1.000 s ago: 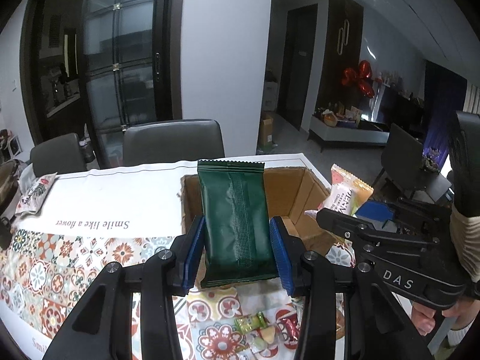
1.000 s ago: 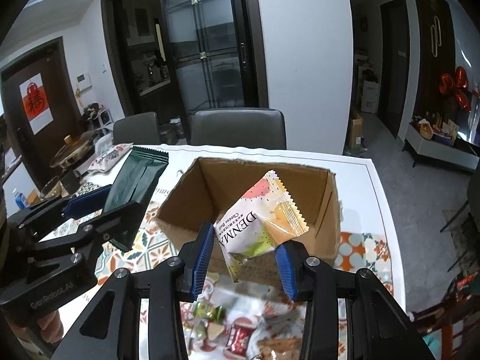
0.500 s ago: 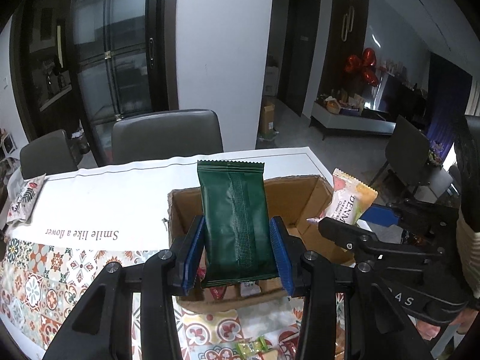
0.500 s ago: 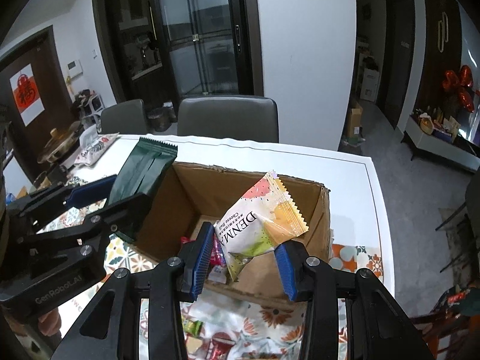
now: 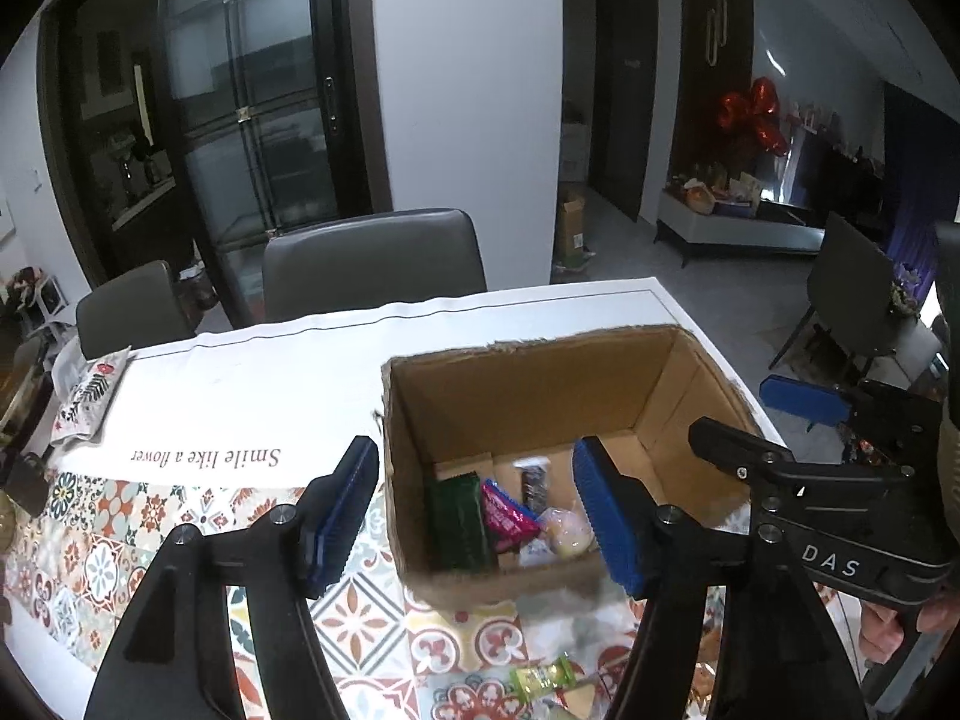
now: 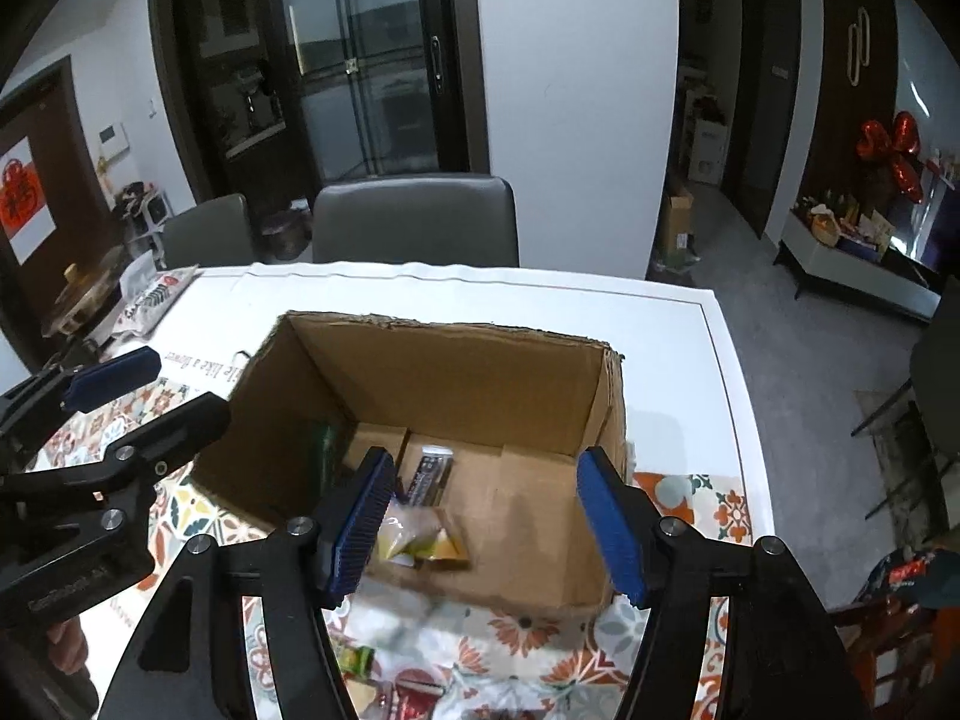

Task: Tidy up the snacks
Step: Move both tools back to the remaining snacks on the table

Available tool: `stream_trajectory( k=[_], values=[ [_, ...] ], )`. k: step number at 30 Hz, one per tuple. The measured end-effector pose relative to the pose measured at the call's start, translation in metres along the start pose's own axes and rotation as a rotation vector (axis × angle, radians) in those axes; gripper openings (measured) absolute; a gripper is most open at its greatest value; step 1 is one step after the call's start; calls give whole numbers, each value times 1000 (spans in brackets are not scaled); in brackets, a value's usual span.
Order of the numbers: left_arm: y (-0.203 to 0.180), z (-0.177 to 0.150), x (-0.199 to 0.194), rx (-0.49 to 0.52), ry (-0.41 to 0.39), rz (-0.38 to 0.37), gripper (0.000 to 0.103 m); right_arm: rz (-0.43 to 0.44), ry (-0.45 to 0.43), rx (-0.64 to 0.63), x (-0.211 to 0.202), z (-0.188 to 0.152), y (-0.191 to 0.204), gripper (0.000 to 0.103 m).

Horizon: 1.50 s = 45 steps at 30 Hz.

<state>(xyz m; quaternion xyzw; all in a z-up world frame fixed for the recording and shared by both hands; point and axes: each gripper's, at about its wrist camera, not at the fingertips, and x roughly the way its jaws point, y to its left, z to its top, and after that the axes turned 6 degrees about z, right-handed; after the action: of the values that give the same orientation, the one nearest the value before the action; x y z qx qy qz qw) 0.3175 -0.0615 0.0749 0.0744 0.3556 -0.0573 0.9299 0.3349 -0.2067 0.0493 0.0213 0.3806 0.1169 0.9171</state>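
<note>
An open cardboard box [image 5: 540,378] [image 6: 444,372] stands on the table. Inside lie a dark green snack pack [image 5: 459,522] [image 6: 326,450], a pink wrapper [image 5: 507,519], a black bar [image 5: 533,483] [image 6: 433,474] and a pale orange-green snack bag [image 6: 423,540] [image 5: 564,537]. My left gripper [image 5: 474,516] is open and empty above the box's near left edge. My right gripper [image 6: 486,525] is open and empty above the box's near side. Each gripper shows in the other's view: the right one [image 5: 798,420], the left one [image 6: 138,390].
Loose small snacks [image 5: 543,675] [image 6: 384,678] lie on the patterned tablecloth [image 5: 90,540] in front of the box. A flat packet [image 5: 87,390] lies at the table's far left. Grey chairs [image 5: 372,264] stand behind the table.
Both grippers opened and let go: the green pack and the orange-green bag dropped into the box. Both views now look further down into the box.
</note>
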Motion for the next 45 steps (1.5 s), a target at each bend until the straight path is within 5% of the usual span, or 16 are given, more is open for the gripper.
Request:
stream_trajectory(
  k=[25,37,45],
  values=[
    [2,-96,-77,-48,-64,-40,66,24,-47,-14,-60,-94,34,64],
    [-2,-155,-87,-53,-24,-56,65,4,-131,15,-82,-151,45,64],
    [-8,-185,-80,-48,44,-89,63,33,-69,66,-75,-185,46,61]
  ],
)
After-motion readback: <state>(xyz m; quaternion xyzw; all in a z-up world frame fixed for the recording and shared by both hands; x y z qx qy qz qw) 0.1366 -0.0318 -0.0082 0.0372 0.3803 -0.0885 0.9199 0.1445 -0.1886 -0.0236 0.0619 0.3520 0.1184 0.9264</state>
